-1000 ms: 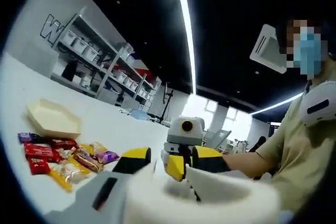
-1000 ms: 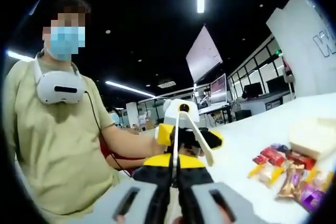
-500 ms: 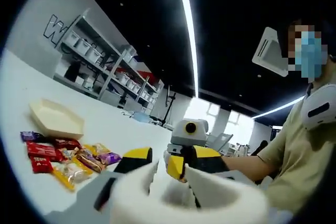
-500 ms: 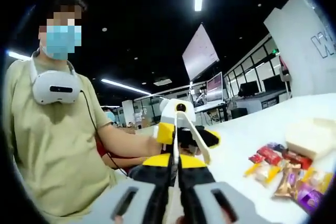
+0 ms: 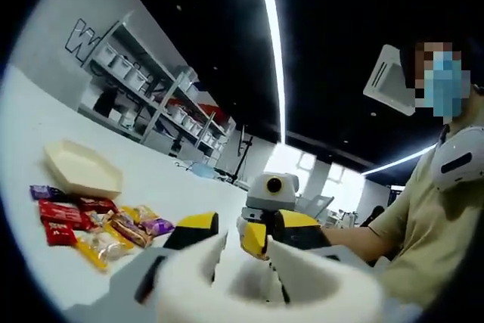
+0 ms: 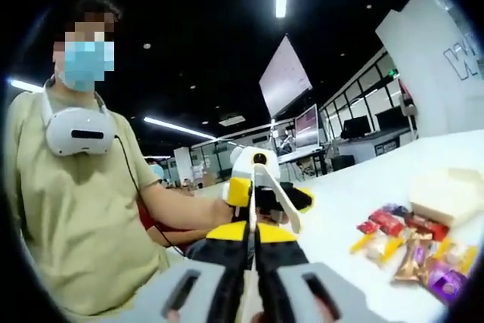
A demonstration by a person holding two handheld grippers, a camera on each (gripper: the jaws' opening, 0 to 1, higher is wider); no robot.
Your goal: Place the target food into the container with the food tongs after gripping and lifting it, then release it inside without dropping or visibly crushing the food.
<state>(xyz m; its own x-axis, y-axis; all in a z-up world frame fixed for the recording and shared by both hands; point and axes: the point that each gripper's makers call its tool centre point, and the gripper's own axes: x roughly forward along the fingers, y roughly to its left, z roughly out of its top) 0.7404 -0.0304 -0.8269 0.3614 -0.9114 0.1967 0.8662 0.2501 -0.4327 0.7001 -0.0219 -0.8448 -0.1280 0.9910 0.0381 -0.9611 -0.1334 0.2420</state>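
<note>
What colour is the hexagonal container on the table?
Cream, seen best in the left gripper view: the container.

A large open office or lab hall is shown: a black ceiling with strip lights (image 5: 268,35), storage shelves (image 5: 144,88) with bins, monitors (image 6: 310,126), a long white tabletop (image 5: 151,179).

One tray (image 5: 82,169) sits on one table (image 5: 174,187). One heap of wrapped snacks (image 5: 98,225) lies beside it (the exact number cannot be told; at least two are red, one purple). Two grippers show: left (image 6: 261,196), right (image 5: 261,236). One person (image 6: 76,194) is present.
</note>
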